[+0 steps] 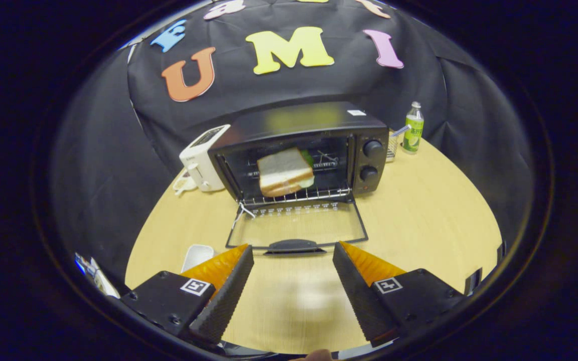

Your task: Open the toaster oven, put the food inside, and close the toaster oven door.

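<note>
With the sandwich (285, 173) racked beyond your wide-open, empty gripper (293, 256), you need only close the door (296, 228) just ahead.

A white pop-up toaster (202, 157) stands on the round wooden table (419, 215), at about ten o'clock on the tabletop. Just in front of it lies a small pale bundle (184, 184) — too blurred to name. At two o'clock stands a green-labelled bottle (413, 129) with a wire basket (393, 144) just beside it. At eight o'clock — a flat white dish (196, 255).
</note>
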